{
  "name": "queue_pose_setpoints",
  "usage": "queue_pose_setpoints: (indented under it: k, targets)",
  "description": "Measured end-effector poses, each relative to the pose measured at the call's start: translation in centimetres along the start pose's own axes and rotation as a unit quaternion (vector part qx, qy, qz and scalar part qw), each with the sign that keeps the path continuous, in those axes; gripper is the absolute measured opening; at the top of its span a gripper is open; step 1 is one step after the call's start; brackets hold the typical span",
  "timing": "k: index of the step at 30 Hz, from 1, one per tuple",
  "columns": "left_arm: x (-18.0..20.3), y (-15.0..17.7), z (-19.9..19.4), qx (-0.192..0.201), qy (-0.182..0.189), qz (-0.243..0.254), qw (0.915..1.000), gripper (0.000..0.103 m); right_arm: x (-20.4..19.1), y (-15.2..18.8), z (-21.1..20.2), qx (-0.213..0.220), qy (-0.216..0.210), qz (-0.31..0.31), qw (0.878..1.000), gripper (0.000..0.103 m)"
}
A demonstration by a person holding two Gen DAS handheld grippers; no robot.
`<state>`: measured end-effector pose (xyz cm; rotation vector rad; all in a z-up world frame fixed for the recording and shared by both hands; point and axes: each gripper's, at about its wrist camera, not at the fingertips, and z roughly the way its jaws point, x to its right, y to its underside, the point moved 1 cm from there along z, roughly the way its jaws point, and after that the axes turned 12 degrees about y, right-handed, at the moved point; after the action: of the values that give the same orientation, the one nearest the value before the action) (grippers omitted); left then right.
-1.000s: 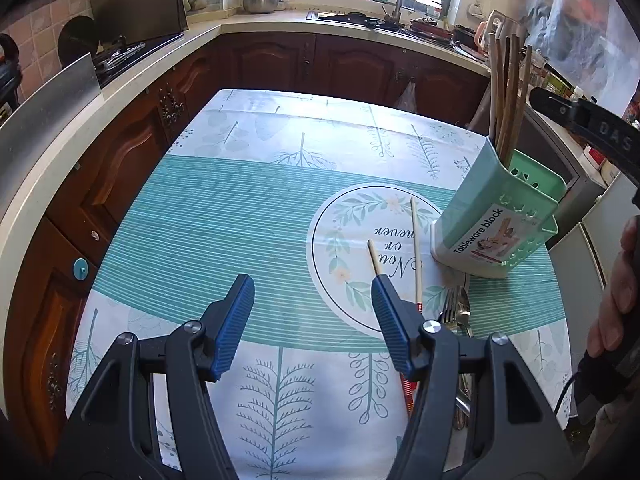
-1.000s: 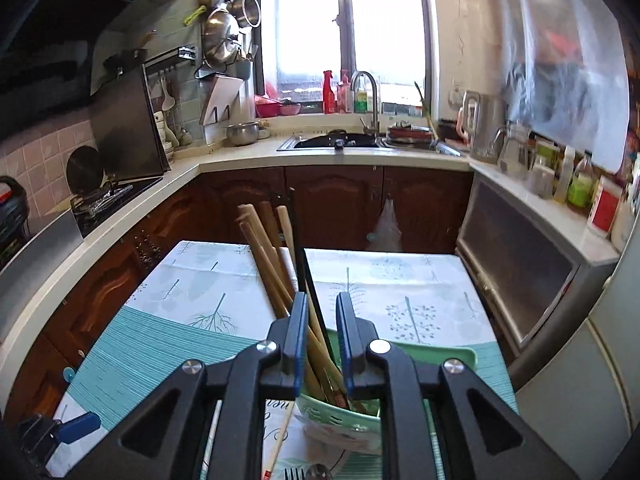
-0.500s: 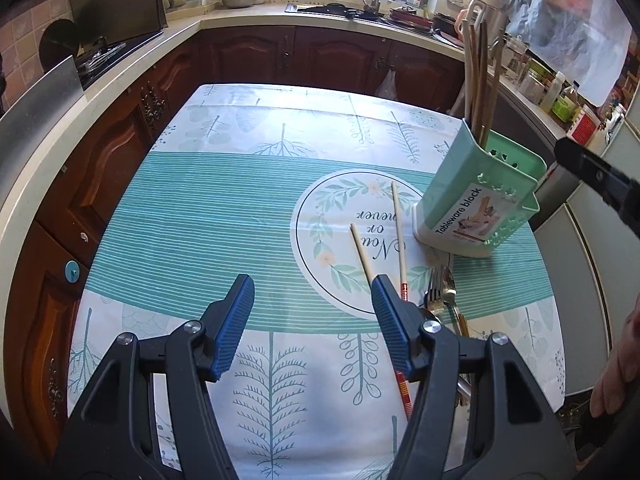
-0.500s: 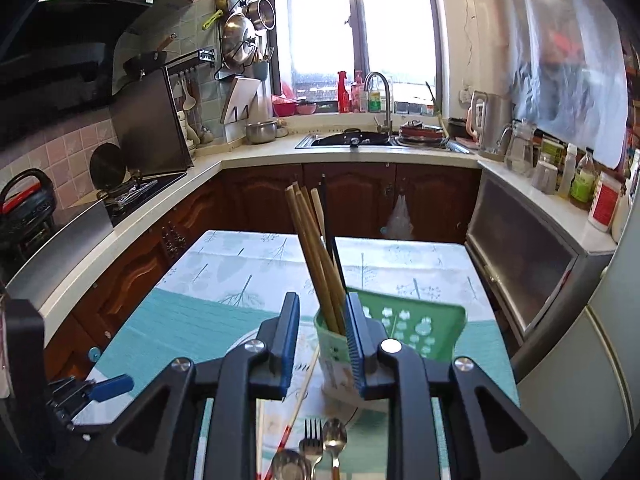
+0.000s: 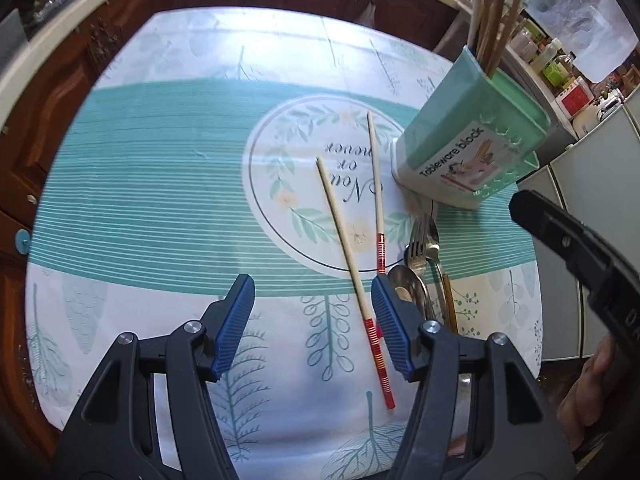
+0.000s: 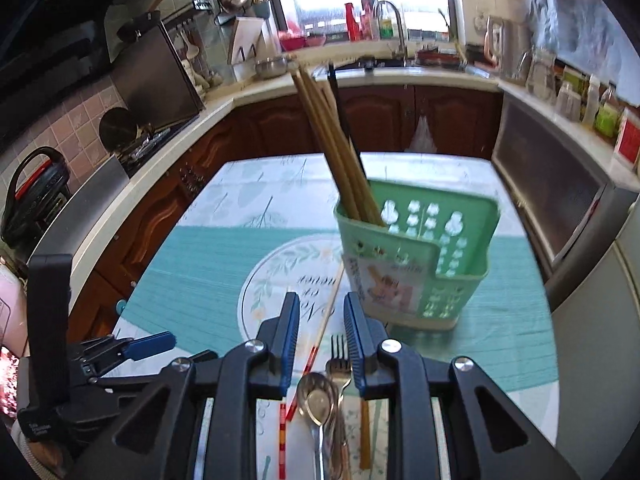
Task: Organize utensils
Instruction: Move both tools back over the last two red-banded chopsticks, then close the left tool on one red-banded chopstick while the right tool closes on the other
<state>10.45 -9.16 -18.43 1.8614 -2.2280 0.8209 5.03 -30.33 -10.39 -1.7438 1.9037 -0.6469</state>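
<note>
Several chopsticks (image 6: 340, 152) stand in my green holder (image 6: 416, 264); two loose chopsticks (image 5: 348, 256), fork (image 6: 339, 354) and spoon (image 6: 318, 398) remain ahead of my left claw (image 5: 312, 324), wide, and right claw (image 6: 322, 344), narrow, both empty.

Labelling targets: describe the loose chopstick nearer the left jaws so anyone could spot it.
Start at the green utensil holder on the tablecloth. Two red-handled chopsticks lie beside it; the target chopstick is the one farther from the holder, reaching closest to the camera.

2 chopsticks (image 5: 352, 264) lie flat beside the green holder (image 5: 468, 148).
</note>
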Motion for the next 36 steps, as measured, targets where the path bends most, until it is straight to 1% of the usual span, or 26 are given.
queue_pose_setpoints:
  k: [4, 8, 11, 14, 19, 23, 24, 25, 27, 29, 32, 36]
  targets:
    - [0.2, -1.8, 3.1, -0.044, -0.008, -0.016, 0.9989, 0.058, 0.4, 0.5, 1.9, -0.038, -0.011, 0.015, 0.999, 0.023]
    - [-0.1, -3.4, 5.6, -0.078, -0.019, -0.049, 0.9956, 0.055, 1.0, 0.6, 3.2, -0.057, -0.018, 0.029, 0.998, 0.023]
    - [0.3, -4.0, 6.9, -0.090, -0.046, -0.051, 0.9936, 0.050, 1.5, 0.7, 4.1, -0.070, -0.022, 0.037, 0.997, 0.023]
    - [0.9, -4.1, 8.2, -0.107, -0.066, -0.049, 0.9909, 0.045, 1.8, 1.0, 4.7, -0.078, -0.024, 0.039, 0.996, 0.023]
    - [1.8, -4.1, 10.1, -0.125, -0.089, -0.041, 0.9873, 0.044, 2.5, 1.1, 5.3, -0.084, -0.028, 0.045, 0.995, 0.023]
    - [3.0, -4.4, 11.1, -0.129, -0.114, -0.024, 0.9848, 0.043, 3.1, 1.2, 5.6, -0.086, -0.030, 0.050, 0.995, 0.023]
    - [3.2, -4.3, 11.3, -0.131, -0.121, -0.020, 0.9838, 0.039, 3.2, 1.3, 5.7, -0.086, -0.031, 0.051, 0.994, 0.023]
    - [3.5, -4.3, 11.4, -0.131, -0.121, -0.016, 0.9839, 0.036, 3.2, 1.3, 5.7, -0.087, -0.030, 0.052, 0.994, 0.023]
    - [3.9, -4.2, 11.6, -0.141, -0.121, -0.009, 0.9825, 0.014, 3.3, 1.4, 5.8, -0.089, -0.030, 0.049, 0.994, 0.023]
    - [3.8, -4.0, 11.6, -0.153, -0.121, -0.007, 0.9807, 0.007, 3.2, 1.4, 5.9, -0.091, -0.028, 0.044, 0.994, 0.023]
    - [3.0, -3.8, 11.2, -0.162, -0.122, -0.008, 0.9792, 0.006, 3.0, 1.2, 6.0, -0.094, -0.028, 0.036, 0.994, 0.023]
    - [0.8, -3.3, 10.1, -0.173, -0.130, -0.020, 0.9762, 0.005, 2.0, 0.6, 6.3, -0.101, -0.030, 0.018, 0.994, 0.023]
